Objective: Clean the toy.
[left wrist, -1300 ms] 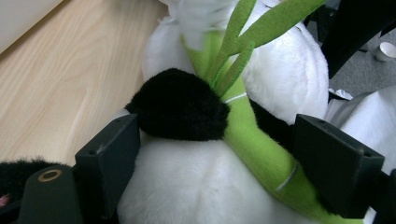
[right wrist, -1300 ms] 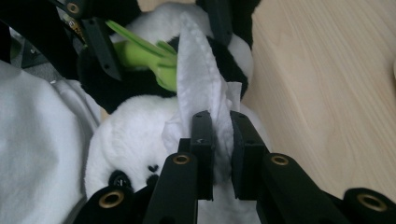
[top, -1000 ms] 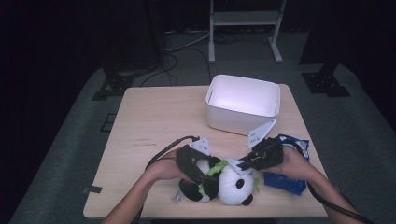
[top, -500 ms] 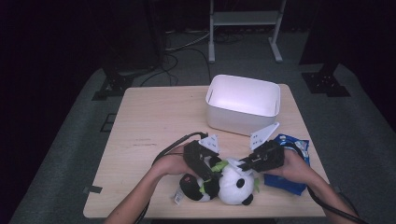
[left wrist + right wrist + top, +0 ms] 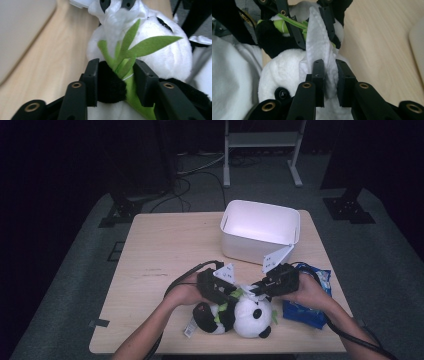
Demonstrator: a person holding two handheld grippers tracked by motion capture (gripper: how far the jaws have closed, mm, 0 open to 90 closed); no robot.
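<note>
Fingers (image 5: 91,82) pinch panda (image 5: 247,312) — both hands.

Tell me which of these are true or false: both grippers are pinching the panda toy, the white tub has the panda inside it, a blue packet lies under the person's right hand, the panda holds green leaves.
1. Both grippers pinch the panda toy. True: the left gripper has just closed on its black paw and leaves, and the right gripper clamps white plush.
2. The panda sits inside the white tub. False: it lies on the table.
3. A blue packet lies under the right hand. True.
4. The panda holds red flowers. False: green leaves.
</note>
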